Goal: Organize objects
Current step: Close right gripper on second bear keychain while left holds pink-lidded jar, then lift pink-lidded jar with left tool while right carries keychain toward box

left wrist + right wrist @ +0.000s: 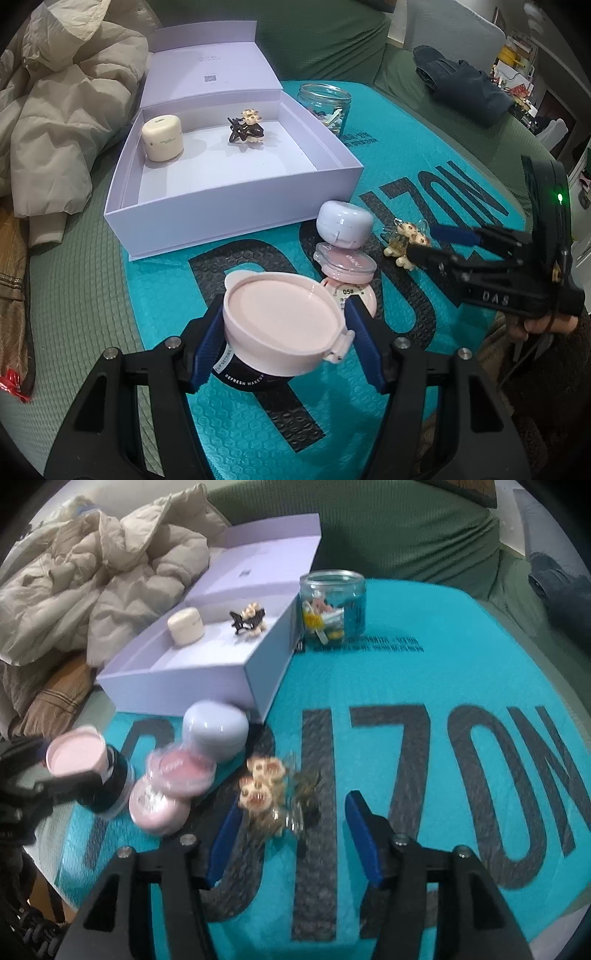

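Mat: one teal bubble-wrap mat (236, 435) with large black lettering, spread over green quilted fabric; everything below sits on it or just off it.
Jacket: one beige puffer jacket (70, 99), bunched up left of the box.
Box: one lavender gift box (236, 218), lid hinged back and open; two things inside.
In the box: one cream jar (163, 138) at the back left, one dark hair claw with cream flowers (246, 127) near the back middle.
Glass jar: one clear jar (332, 605) of small colourful clips, just beside the box's far right corner.
Loose on the mat: one lavender round case (344, 223), two pink compacts (346, 263) stacked unevenly, one clear hair claw with cream flowers (275, 794).
Left gripper: (286, 341) blue fingers clamped on the one pink-lidded powder jar (282, 325), held up in front of the compacts.
Right gripper: (291, 829) fingers spread wide, either side of the clear claw, not pinching it.
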Demonstrator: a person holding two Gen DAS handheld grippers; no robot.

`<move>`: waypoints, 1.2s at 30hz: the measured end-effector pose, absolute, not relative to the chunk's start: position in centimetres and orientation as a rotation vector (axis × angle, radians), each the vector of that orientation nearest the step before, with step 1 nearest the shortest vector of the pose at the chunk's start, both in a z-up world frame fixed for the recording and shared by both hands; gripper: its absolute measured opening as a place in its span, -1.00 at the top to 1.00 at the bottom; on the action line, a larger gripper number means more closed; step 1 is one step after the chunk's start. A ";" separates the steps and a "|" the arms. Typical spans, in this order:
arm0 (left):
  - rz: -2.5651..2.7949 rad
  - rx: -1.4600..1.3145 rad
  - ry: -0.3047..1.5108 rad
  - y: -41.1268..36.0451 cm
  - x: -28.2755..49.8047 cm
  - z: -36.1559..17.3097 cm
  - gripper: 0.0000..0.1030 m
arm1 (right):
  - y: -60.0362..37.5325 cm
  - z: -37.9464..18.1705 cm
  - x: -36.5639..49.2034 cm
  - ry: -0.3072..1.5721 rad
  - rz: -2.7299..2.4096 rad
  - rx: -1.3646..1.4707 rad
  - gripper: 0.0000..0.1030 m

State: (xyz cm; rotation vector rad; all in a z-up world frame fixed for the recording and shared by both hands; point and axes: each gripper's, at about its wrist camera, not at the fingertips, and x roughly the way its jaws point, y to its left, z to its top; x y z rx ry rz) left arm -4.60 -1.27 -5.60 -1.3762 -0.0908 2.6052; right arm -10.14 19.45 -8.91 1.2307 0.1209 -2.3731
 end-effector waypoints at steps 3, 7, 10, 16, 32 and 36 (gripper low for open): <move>2.599 -1.380 -0.095 -1.1 -4.8 -5.7 -0.21 | 19.0 -9.3 -11.1 0.144 -2.363 1.231 -0.14; 2.599 -1.381 -0.095 -1.0 -5.0 -5.9 -0.21 | 18.5 -10.1 -11.5 0.136 -2.323 1.255 0.16; 2.604 -1.393 -0.093 -1.0 -5.2 -6.0 -0.21 | 18.5 -10.1 -11.4 0.128 -2.323 1.246 0.32; 2.611 -1.394 -0.095 -0.8 -5.6 -5.4 -0.21 | 19.3 -9.3 -10.8 0.093 -2.317 1.279 0.32; 2.648 -1.319 -0.041 0.3 -6.2 -1.5 -0.21 | 17.6 -2.3 -8.3 0.188 -2.319 1.155 0.32; 2.686 -1.290 -0.007 0.0 -6.1 0.3 -0.21 | 16.5 -0.6 -8.3 0.209 -2.313 1.109 0.32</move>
